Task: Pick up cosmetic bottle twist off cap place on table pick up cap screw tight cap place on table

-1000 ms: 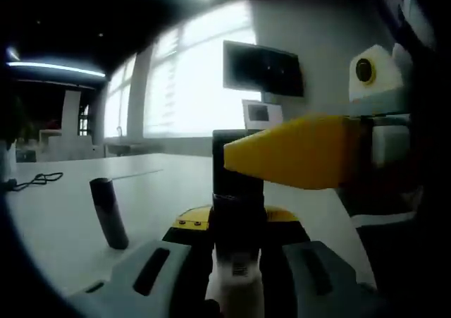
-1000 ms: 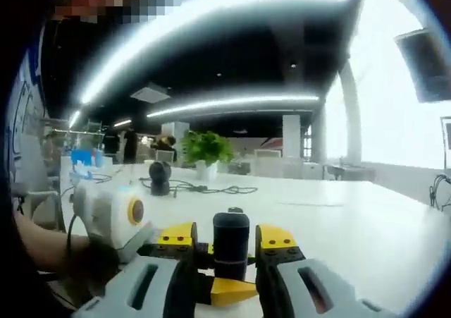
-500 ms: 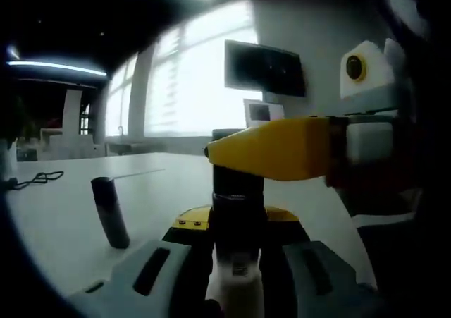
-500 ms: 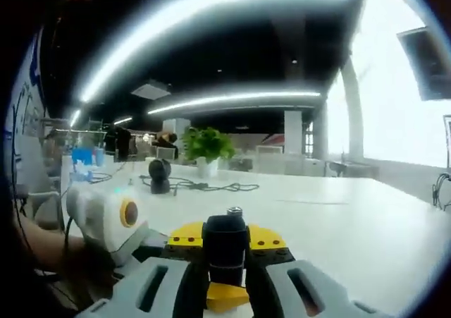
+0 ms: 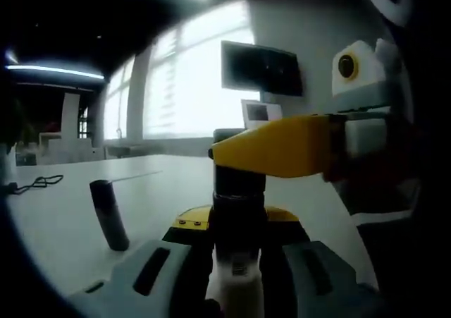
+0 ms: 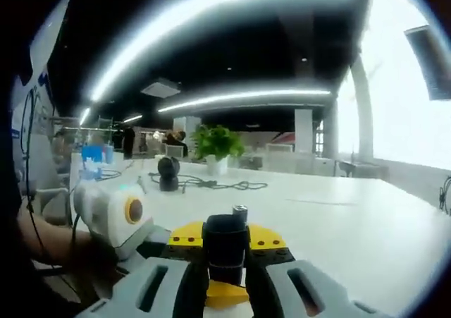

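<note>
Black cap (image 6: 225,242) is pinched by the right gripper (image 6: 225,265).
The bottle (image 5: 238,261), clamped in the left gripper (image 5: 238,276), should be held steady while twisting.

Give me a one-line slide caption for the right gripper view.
Right gripper shut on the black cap of the bottle above a white table.

right gripper (image 6: 225,251) fingers closed onto cap (image 6: 225,242)

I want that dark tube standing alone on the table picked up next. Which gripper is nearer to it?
Likely left. The dark tube stands just left of the left gripper, which grips the bottle; the right gripper reaches in from the opposite side.
</note>
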Demonstrator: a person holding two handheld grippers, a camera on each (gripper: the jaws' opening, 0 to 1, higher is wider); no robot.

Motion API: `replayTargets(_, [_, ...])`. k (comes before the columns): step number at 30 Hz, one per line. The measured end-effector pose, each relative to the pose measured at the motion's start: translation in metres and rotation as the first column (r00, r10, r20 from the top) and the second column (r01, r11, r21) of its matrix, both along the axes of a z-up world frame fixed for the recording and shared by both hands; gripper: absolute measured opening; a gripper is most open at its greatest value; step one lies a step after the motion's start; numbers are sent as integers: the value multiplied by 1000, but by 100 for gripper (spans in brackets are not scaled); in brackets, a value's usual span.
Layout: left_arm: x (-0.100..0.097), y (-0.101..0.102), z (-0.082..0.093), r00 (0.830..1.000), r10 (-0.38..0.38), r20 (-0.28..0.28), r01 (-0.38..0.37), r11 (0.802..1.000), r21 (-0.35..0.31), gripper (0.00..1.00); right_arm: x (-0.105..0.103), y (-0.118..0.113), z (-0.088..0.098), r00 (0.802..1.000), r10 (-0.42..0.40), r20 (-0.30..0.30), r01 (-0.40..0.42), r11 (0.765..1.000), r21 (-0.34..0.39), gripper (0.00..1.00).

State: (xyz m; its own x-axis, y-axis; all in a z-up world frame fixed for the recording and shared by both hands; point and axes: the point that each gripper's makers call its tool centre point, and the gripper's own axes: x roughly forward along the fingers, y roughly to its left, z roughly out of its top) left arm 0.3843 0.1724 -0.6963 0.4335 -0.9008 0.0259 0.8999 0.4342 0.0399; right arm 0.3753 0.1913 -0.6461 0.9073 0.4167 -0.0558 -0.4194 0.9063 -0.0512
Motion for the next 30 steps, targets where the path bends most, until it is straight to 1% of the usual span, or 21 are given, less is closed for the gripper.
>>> replayTargets(3, [0,0,0,1000,0,4,0,1000,2,14,0,0,0,1000,9,-2,-9,1000,-12,13])
replayTargets(7, [0,0,0,1000,0,5,0,1000,2,14,0,-1,0,1000,18,-8,-18,1000,3,13])
replayTargets(10, [0,0,0,1000,-1,2,1,1000,2,14,1,0,-1,1000,25,-12,-25,1000,-8,13])
replayTargets(14, [1,0,0,1000,0,-4,0,1000,0,14,2,0,-1,999,34,-24,-34,999,-4,13])
replayTargets(18, [-1,0,0,1000,-2,7,2,1000,3,14,0,0,-1,999,32,-21,-32,999,-11,13])
replayTargets(23, [-1,-1,0,1000,-3,11,3,1000,5,14,-1,-1,-1,999,41,-28,-41,999,0,13])
replayTargets(30, [0,0,0,1000,0,-3,0,1000,1,14,1,1,-1,998,60,-26,-60,998,-3,13])
